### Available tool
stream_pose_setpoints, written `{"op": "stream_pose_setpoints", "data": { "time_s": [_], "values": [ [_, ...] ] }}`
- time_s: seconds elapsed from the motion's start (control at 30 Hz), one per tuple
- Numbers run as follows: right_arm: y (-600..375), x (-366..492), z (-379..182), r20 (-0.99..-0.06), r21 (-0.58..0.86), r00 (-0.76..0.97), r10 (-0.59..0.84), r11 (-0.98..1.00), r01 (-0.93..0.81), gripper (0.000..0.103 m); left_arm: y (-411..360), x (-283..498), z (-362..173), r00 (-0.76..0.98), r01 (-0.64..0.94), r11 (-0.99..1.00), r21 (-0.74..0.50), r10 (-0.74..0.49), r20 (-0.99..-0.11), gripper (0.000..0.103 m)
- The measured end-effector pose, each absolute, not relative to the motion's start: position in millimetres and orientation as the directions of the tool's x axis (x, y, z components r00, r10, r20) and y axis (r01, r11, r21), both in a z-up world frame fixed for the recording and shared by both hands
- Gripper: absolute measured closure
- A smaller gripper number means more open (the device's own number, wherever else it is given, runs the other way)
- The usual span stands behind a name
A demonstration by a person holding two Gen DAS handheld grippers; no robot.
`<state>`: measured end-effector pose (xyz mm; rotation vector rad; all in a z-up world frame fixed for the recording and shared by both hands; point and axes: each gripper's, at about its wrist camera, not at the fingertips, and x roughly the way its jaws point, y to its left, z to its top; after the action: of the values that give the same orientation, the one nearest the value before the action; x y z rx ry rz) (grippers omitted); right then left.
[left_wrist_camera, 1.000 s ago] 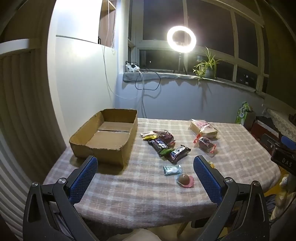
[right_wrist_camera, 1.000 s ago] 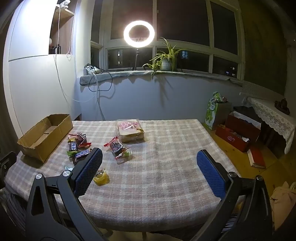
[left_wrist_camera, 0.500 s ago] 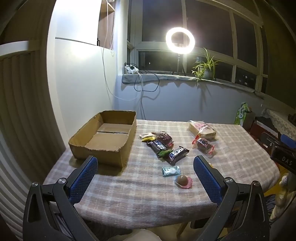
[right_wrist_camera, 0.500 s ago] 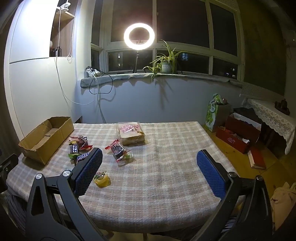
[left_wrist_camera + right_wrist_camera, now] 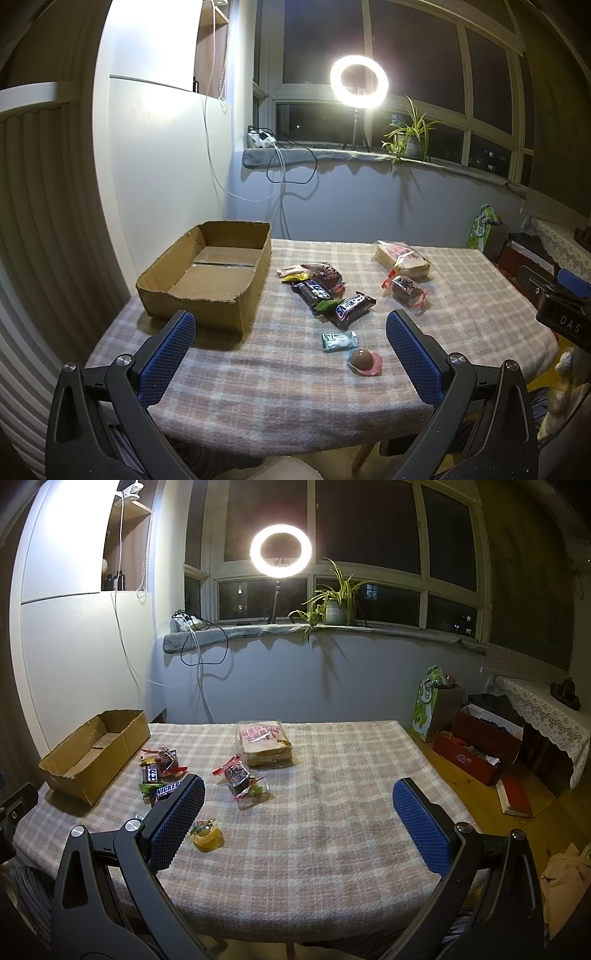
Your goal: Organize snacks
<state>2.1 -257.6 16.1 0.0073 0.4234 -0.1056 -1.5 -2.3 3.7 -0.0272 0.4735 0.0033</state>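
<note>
An empty cardboard box point(image 5: 207, 277) point(image 5: 92, 753) stands at the table's left end. Right of it lies a heap of wrapped snacks with a Snickers bar point(image 5: 351, 305) point(image 5: 166, 789). Nearer lie a pale green candy point(image 5: 339, 340) and a chocolate ball on a pink wrapper point(image 5: 364, 362). A bagged bread loaf point(image 5: 400, 258) point(image 5: 264, 742) and a red-edged packet point(image 5: 406, 291) point(image 5: 242, 777) lie farther right; a yellow jelly cup point(image 5: 207, 835) sits by the right gripper's left finger. My left gripper point(image 5: 290, 332) and right gripper point(image 5: 297, 803) hover open and empty over the near table edge.
The table carries a checked cloth point(image 5: 332, 812). A ring light point(image 5: 281, 550), a potted plant point(image 5: 332, 605) and cables stand on the windowsill behind. A green bag point(image 5: 428, 705) and red boxes point(image 5: 476, 753) sit on the floor at right. A white cabinet point(image 5: 155, 166) flanks the box.
Both views have tilted or drawn back slightly, so the table and snacks sit a little lower in frame. Nothing on the table moved; both grippers stayed open.
</note>
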Motion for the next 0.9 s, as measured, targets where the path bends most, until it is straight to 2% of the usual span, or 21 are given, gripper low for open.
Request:
{"op": "stream_pose_setpoints", "data": {
  "time_s": [0.9],
  "values": [
    [-257.4, 4.4, 13.8, -0.415, -0.012, 0.905, -0.098, 0.995, 0.102, 0.0, -4.1, -1.1, 3.4, 0.89, -0.003, 1.0, -0.026, -0.009, -0.457, 0.001]
  ]
}}
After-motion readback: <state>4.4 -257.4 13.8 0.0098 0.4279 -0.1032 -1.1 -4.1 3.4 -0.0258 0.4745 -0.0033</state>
